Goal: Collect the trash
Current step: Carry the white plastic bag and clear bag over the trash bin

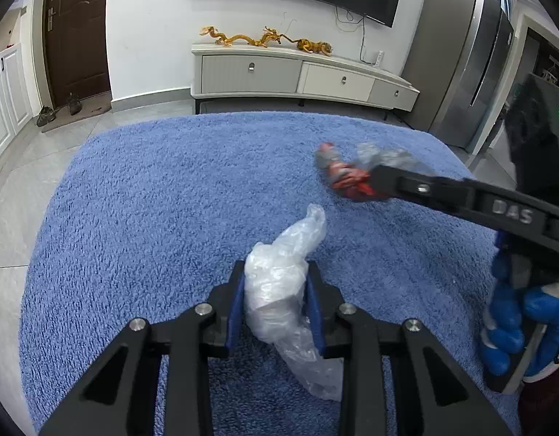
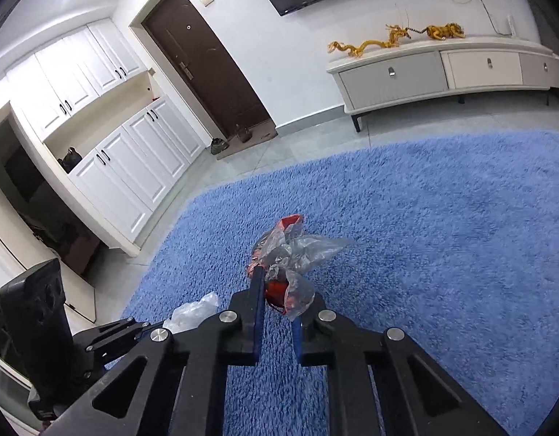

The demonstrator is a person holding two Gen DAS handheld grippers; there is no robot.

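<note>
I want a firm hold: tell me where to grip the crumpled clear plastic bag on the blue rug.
Grip the crumpled clear plastic bag across its bulky middle, coming from the near side and above; the thin twisted tail would slip. The left hand-held gripper already pinches there.

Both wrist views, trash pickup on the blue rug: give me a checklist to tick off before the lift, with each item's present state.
1. Left tongs shut on the clear plastic wrap: ok.
2. Right tongs shut on the red and clear wrapper: ok.
3. Wrap's tail free of the blue rug: not ok, it trails below the pads.
4. Tongs clear of each other: ok.
5. Bin in sight: not ok, none visible.
</note>
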